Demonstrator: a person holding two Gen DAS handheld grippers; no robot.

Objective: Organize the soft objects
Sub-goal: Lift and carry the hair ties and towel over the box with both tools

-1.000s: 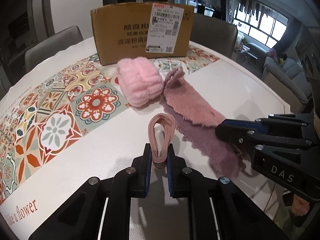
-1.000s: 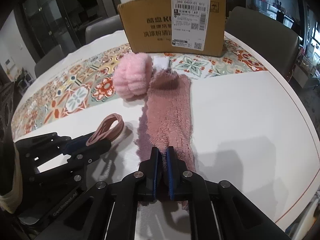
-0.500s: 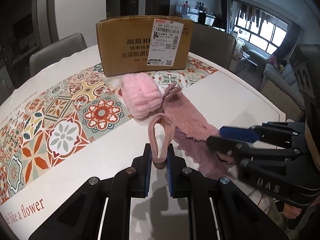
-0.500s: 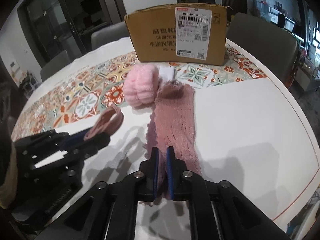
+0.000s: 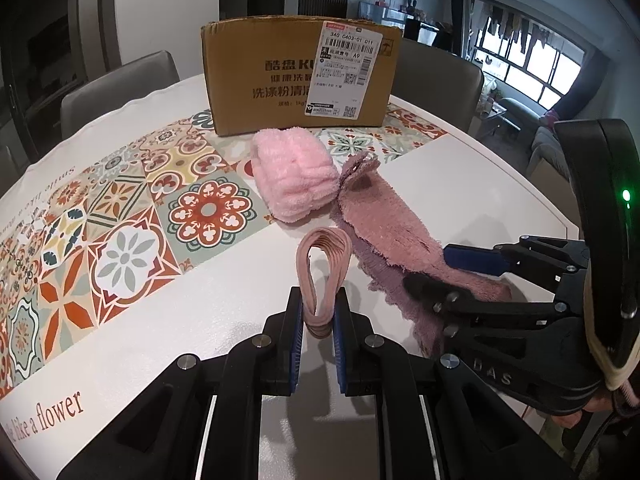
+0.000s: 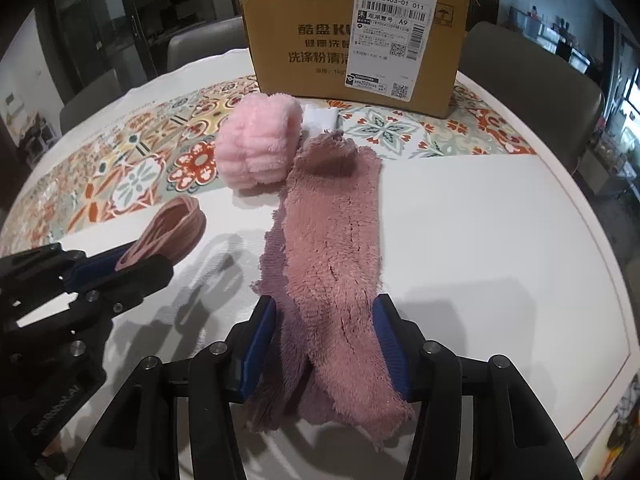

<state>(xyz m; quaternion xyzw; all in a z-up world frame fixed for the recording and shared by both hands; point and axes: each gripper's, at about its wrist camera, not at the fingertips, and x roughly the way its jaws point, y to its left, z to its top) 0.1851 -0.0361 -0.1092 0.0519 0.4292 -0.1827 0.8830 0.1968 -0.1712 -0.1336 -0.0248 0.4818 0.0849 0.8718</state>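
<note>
My left gripper (image 5: 316,312) is shut on a bundle of pink elastic bands (image 5: 324,264), held just above the white table; the bundle also shows in the right wrist view (image 6: 172,228). My right gripper (image 6: 326,320) is open, its jaws either side of the near end of a long mauve fluffy cloth (image 6: 332,240) that lies flat on the table. In the left wrist view the cloth (image 5: 384,216) runs toward the right gripper (image 5: 452,276). A light pink fluffy roll (image 5: 294,174) sits by the cloth's far end, also seen in the right wrist view (image 6: 258,144).
A cardboard box (image 5: 300,76) with a white label stands at the back on a patterned tile runner (image 5: 120,220). A small white item (image 6: 320,118) lies between roll and box. Grey chairs (image 5: 116,84) ring the round table. The table edge (image 6: 600,260) curves at right.
My right gripper has opened and let go of the mauve cloth, which now lies flat between its jaws. My left gripper still holds the elastic bands and has risen a little.
</note>
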